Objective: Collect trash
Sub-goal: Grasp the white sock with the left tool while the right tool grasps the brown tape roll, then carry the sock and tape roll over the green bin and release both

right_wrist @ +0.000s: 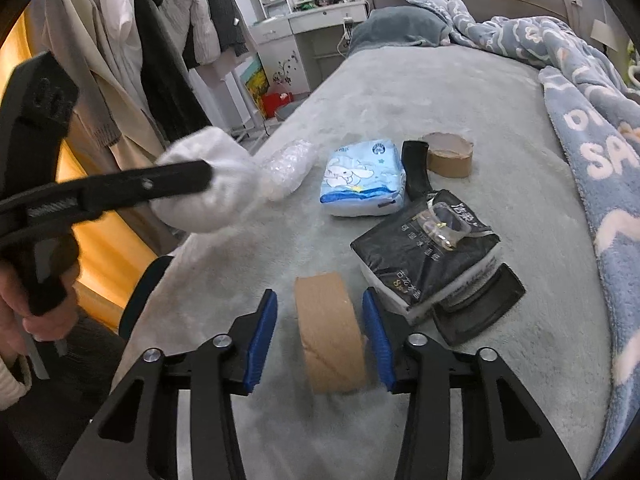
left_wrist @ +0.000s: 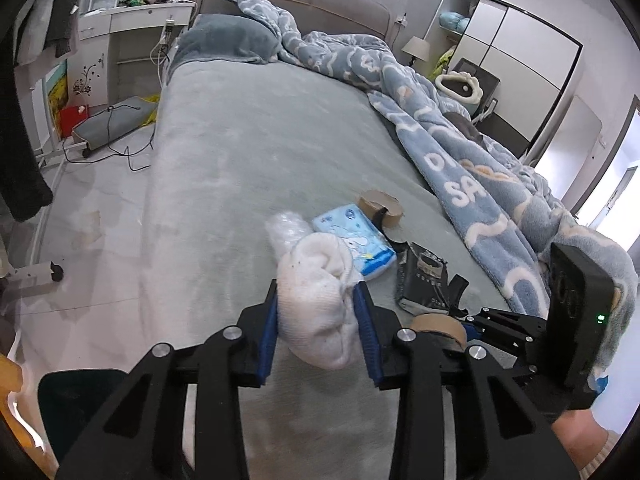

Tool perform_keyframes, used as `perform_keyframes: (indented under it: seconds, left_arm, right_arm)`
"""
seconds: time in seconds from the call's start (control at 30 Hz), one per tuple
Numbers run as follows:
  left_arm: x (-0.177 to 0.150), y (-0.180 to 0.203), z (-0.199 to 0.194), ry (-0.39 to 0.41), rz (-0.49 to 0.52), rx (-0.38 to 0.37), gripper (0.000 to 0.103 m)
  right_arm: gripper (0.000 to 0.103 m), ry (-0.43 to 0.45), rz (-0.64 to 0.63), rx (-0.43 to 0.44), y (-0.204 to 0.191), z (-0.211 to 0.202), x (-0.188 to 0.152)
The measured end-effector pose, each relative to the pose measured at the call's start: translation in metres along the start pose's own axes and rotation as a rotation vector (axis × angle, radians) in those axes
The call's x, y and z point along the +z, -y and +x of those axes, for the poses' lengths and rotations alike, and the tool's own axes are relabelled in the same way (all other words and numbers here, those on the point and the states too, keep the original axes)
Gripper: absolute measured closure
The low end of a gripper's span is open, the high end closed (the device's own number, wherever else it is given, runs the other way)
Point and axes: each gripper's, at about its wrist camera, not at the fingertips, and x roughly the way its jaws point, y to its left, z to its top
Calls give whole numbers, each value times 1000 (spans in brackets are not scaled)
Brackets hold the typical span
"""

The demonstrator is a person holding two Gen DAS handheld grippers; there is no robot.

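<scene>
Grey bed (left_wrist: 256,152), left gripper (left_wrist: 318,312) clamping white sock (left_wrist: 316,320), right gripper (right_wrist: 320,336) spread around tape roll (right_wrist: 330,336)

1. Soft, even daylight fills both views; the grey bed (left_wrist: 256,148) shows only faint shadows.
2. In the left wrist view, a doorway (left_wrist: 612,192) at 3 o'clock is blown out to white.
3. In the right wrist view, a warm orange glow sits at 9 o'clock.
4. Fisheye bending curves the edges, with black corners.
5. The white cloth (right_wrist: 208,184) looks slightly smeared.
</scene>
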Motion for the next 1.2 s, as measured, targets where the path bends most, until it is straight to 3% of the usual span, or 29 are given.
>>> perform_keyframes:
  seconds: [0.1,0.53,0.9,1.2]
  left_arm:
    - [1,-10,-9,4,7,28,64]
    - [-4,-65,-42,4,-11,141,64]
    - [-22,-126,-50,-124,-60,258,64]
    - [-43,-170,-54,-225,-119,305,64]
  right_arm:
    - [78,-12,0,-21,-2,5,4]
    - [79,47,-72,23,-57,13,41]
    - [79,14,-125,110,-114,43,62]
    - [79,-5,-164,153,-161,65,75]
